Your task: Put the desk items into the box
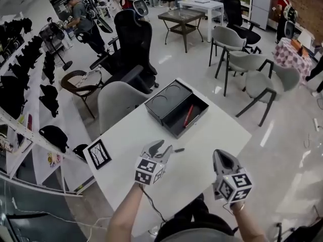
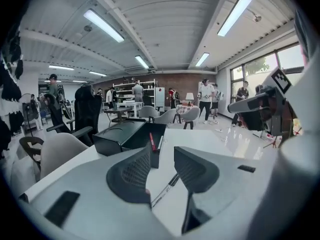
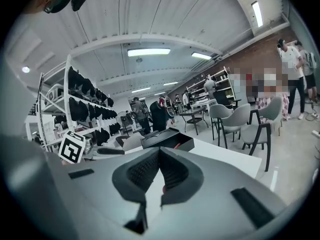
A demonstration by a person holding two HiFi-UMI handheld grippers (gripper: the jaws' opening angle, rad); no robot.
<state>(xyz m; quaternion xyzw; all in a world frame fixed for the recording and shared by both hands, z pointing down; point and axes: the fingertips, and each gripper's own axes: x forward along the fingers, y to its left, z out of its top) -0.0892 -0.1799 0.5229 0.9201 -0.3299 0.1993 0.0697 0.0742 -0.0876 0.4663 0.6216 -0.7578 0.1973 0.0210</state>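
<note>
An open black box (image 1: pixel 176 120) stands at the far side of the white table (image 1: pixel 222 130), its lid (image 1: pixel 164 101) lying beside it on the left. A red pen (image 1: pixel 188 115) lies inside the box. My left gripper (image 1: pixel 164 146) is open, low over the table, and a thin white-and-black pen (image 2: pixel 167 185) lies on the tabletop between its jaws, its dark tip (image 1: pixel 179 149) poking out toward the box. My right gripper (image 1: pixel 218 154) hovers at the near right with its jaws shut tip to tip. The box (image 3: pixel 167 138) also shows in the right gripper view.
A small framed tree picture (image 1: pixel 99 154) lies near the table's left corner. A grey chair (image 1: pixel 117 101) is pushed against the far left edge and a black office chair (image 1: pixel 132 47) stands behind it. More grey chairs (image 1: pixel 257 77) stand to the right.
</note>
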